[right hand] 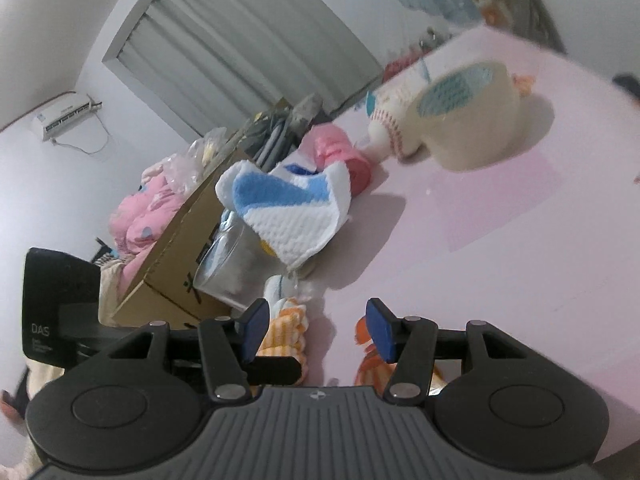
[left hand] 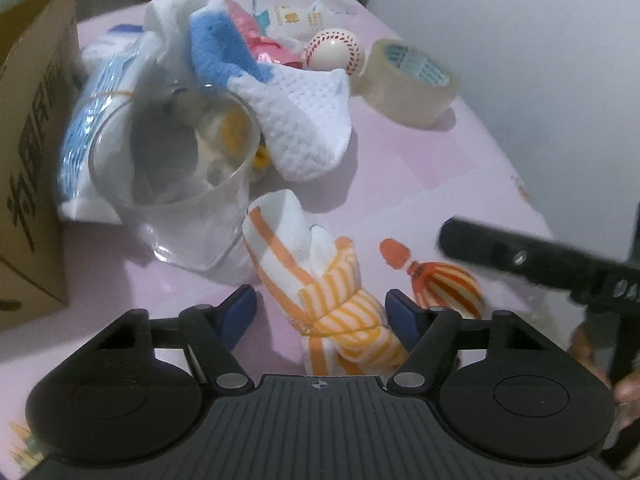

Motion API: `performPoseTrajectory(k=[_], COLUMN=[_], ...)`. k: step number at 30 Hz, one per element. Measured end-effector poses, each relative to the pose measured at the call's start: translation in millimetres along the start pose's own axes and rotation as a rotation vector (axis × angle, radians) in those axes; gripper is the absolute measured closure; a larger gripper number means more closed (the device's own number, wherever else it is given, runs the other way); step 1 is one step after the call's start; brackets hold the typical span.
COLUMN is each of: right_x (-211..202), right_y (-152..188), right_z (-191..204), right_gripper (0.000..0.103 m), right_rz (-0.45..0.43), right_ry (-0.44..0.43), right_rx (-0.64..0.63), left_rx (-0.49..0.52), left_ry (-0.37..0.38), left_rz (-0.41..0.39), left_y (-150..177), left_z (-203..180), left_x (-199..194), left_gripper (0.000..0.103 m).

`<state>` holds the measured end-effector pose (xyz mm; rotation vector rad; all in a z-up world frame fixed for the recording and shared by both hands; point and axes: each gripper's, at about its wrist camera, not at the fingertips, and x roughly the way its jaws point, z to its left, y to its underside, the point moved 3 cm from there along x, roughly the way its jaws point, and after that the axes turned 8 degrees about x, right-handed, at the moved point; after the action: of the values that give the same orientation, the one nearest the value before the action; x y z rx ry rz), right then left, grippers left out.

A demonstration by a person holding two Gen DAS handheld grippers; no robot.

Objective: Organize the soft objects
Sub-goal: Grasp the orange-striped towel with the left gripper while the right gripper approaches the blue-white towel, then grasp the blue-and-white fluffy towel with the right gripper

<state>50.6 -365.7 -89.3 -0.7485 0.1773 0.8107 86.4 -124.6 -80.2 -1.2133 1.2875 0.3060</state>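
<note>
So the sock bundle (left hand: 340, 300), an orange-striped pair knotted into a roll, is lying on the pink table (left hand: 460, 168) just in front of the glass (left hand: 180, 184), and it's framed between the blue pads of the left gripper (left hand: 320, 316). The jaws are spread with the bundle between them; the right pad looks right up against the fabric, but no real squeeze can be made out, so it's counted as not gripped yet. The right gripper (right hand: 316, 328) is parted too, with nothing pinched, off to the side near the same bundle. Handling-wise, it's probably super light and squishy, so a lot of give should be expected before anything firm is felt. The knotted waist, where the stripes wrap tight, is likely the best place to be grabbed; the loose white cuff end would probably just flop or slip out. Nothing fragile about the socks themselves, but the glass right beside them could be knocked. The towel (left hand: 304, 120) draped over its rim could get snagged too.
</note>
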Motion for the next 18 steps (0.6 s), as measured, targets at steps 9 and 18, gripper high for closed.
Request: performPoseTrajectory(k=[9,18], right_x=[-10.4,18.9], right_y=[-20.6,-47.1], right_z=[16.6,43.2], right_gripper=[0.058,0.056], right_rz=[-0.095,-0.077], right_ry=[0.046,-0.002], right_rx=[-0.145,-0.223], left_rx=[0.044,-0.007], left_ry=[-0.067,-0.089], left_rz=[-0.004,-0.057], left_y=[8.2,41.1], left_z=[-3.6,13.3], left_x=[-9.7,-50.0], left_gripper=[0.058,0.059])
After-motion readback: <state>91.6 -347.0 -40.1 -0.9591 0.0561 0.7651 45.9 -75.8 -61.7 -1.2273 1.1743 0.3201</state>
